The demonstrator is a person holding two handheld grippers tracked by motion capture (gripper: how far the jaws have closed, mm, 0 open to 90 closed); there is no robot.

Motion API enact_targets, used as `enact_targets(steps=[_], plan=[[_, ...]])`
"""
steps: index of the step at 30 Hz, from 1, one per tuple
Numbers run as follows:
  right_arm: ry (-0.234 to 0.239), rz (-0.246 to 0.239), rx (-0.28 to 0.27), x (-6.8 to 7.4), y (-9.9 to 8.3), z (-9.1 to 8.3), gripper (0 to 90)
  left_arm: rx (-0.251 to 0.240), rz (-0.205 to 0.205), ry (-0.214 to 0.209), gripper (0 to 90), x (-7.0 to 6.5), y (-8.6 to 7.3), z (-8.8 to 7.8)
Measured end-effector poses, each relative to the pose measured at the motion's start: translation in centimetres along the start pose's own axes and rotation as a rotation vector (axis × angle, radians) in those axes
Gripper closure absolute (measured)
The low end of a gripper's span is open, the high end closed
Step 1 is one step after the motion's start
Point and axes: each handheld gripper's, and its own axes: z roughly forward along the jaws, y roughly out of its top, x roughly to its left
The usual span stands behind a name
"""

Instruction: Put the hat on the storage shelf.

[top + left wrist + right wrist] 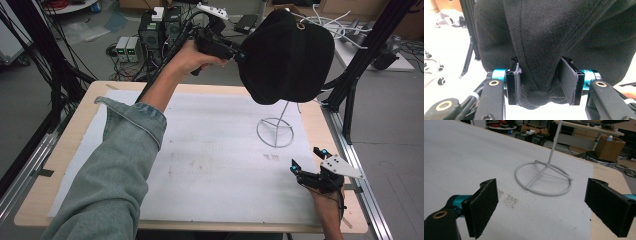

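L gripper (239, 54) is up high at the black cap (287, 55), which sits on top of the white wire stand (275, 131); cap's back edge lies between the jaws. In the left gripper view one pad (515, 83) is against the fabric, the other pad (567, 81) stands a bit off it, so grip is let go, jaws parted around the cap (544, 42). R gripper (309, 161) rests low on the worktop (210, 160), near the stand's ring base (543, 178) on the person's side, jaws spread wide w/ nothing between them
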Motion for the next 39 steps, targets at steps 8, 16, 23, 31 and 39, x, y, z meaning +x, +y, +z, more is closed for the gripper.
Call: enact_targets(steps=[8,16,23,31,39], plan=[[0.000,0.002,0.000,0.0,0.0,0.0,10.9,-0.005,0.006,0.025,50.6,-0.2,0.2,-0.8],[0.000,0.002,0.002,0.0,0.0,0.0,10.8,-0.030,-0.003,0.052,47.7,-0.5,0.7,-2.8],[0.000,-0.003,0.001,0.1,0.1,0.2,10.8,-0.047,0.012,0.086,45.2,-1.3,1.0,-5.6],[0.004,0.000,0.002,0.2,0.4,0.7,10.8,-0.100,0.025,0.149,44.8,-2.3,0.2,-9.5],[0.015,0.010,0.003,0.5,0.8,1.7,10.8,-0.096,0.031,0.236,40.1,-3.6,-1.8,-12.7]])
